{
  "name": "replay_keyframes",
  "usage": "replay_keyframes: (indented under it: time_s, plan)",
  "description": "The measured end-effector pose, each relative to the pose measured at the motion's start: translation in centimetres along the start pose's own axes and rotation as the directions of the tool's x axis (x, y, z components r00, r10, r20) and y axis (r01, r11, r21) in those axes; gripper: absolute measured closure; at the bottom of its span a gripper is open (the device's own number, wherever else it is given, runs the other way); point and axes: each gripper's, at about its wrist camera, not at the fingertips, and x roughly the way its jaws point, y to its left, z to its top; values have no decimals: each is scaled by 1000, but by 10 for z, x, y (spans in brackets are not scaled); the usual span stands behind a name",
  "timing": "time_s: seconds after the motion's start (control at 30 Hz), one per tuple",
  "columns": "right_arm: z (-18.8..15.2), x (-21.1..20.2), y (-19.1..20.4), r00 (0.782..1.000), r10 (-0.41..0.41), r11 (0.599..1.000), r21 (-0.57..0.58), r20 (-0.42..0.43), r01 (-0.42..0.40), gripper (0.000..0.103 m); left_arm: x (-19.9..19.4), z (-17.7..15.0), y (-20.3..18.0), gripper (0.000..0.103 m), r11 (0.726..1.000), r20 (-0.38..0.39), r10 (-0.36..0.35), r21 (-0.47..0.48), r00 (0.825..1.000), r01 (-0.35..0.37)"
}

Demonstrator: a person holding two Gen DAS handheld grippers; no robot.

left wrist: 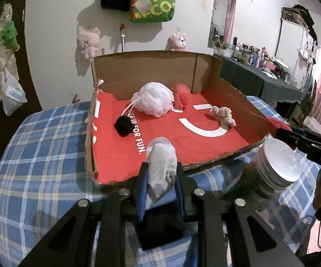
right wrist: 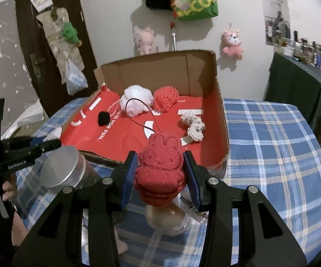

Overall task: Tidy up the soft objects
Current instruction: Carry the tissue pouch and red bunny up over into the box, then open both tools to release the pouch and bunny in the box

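I am clenching a white crumpled cloth (left wrist: pixel 161 162) in my left gripper (left wrist: pixel 161 175), the cardboard box (left wrist: pixel 196 66) lying just ahead of its fingertips. My right gripper (right wrist: pixel 160 173) is grasping a red bunny-shaped plush (right wrist: pixel 159 169), the same box just ahead.

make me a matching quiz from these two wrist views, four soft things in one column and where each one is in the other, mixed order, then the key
Things
1. crumpled white tissue wad
2. red bunny-shaped plush toy
3. fluffy white mesh bath pouf
4. small black pompom

Places
A. lying alone near the left side of the red-lined cardboard box
B. between the left gripper fingers
C. at the back of the box, touching a red knitted ball
D. between the right gripper fingers

Pairs: 1-B, 2-D, 3-C, 4-A
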Motion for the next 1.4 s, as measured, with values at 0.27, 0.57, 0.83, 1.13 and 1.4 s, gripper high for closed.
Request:
replay_keyframes:
  time_s: [0.27, 0.57, 0.83, 1.13, 1.4]
  plan:
    - [19, 31, -4, 994, 10, 997, -70, -110, -17, 63, 25, 16, 9, 80, 999, -84, -24, 23, 996, 26]
    - [37, 71, -15, 968, 6, 995, -92, -250, -30, 63, 64, 34, 14, 80, 997, -224, -33, 67, 974, 49]
    - [47, 105, -15, 926, -72, 985, -173, -370, 7, 63, 98, 46, 23, 80, 994, -336, -16, 92, 942, 50]
    - [45, 133, -3, 891, -165, 962, -267, -423, 51, 61, 133, 45, 30, 79, 989, -408, 48, 148, 912, 14]
    - [47, 152, -7, 866, -176, 962, -269, -468, 50, 61, 137, 50, 33, 75, 984, -414, 62, 176, 908, 13]
